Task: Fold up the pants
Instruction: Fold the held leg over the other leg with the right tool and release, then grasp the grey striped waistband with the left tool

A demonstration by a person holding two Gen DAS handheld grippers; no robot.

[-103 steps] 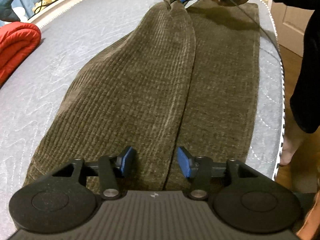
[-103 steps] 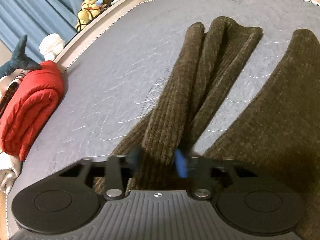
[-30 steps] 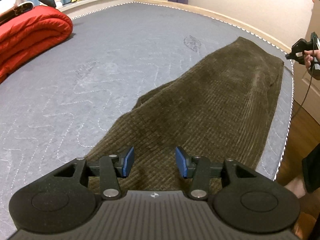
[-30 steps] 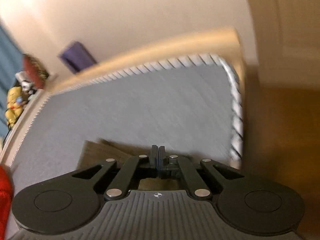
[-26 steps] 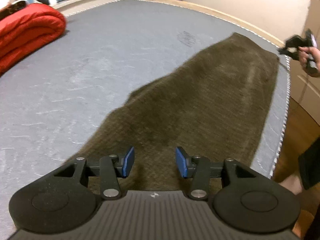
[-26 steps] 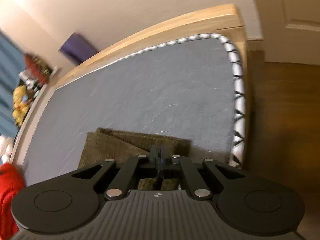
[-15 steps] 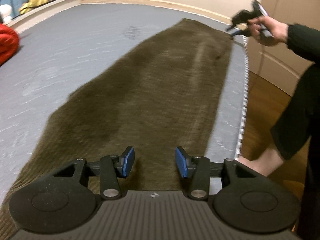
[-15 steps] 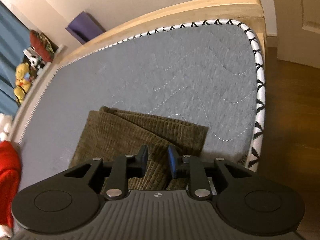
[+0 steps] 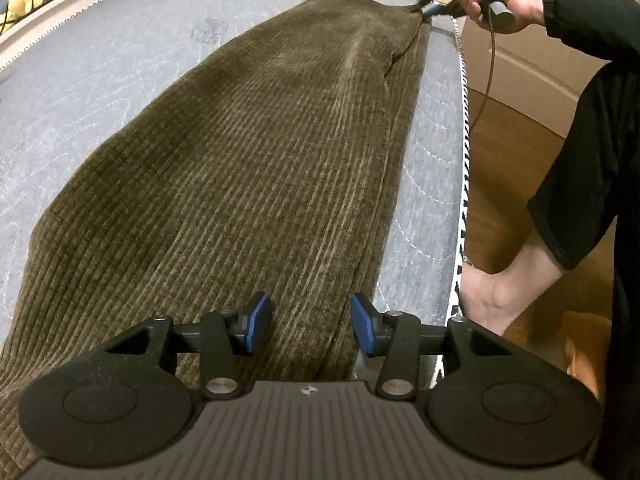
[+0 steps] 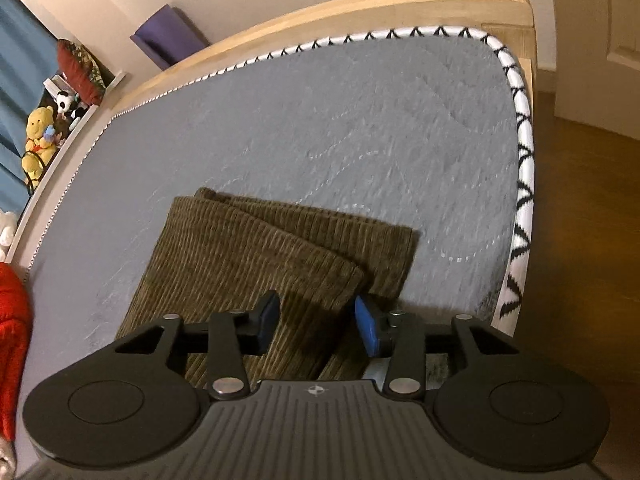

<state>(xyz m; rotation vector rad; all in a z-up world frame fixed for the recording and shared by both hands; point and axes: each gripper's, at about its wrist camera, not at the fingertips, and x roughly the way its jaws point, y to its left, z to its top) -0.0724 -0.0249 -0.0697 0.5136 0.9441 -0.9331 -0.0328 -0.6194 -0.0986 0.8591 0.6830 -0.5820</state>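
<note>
- Your pants lie lengthwise on the mattress, along its right edge.
- Stuffed toys sit on the ledge behind the mattress's far left side.

A home bedroom: quilted mattress, wooden bedframe, plush toys.

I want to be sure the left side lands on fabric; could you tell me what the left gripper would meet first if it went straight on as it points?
Most likely the brown pants lying on the mattress; the left gripper is open with nothing between its pads.
</note>
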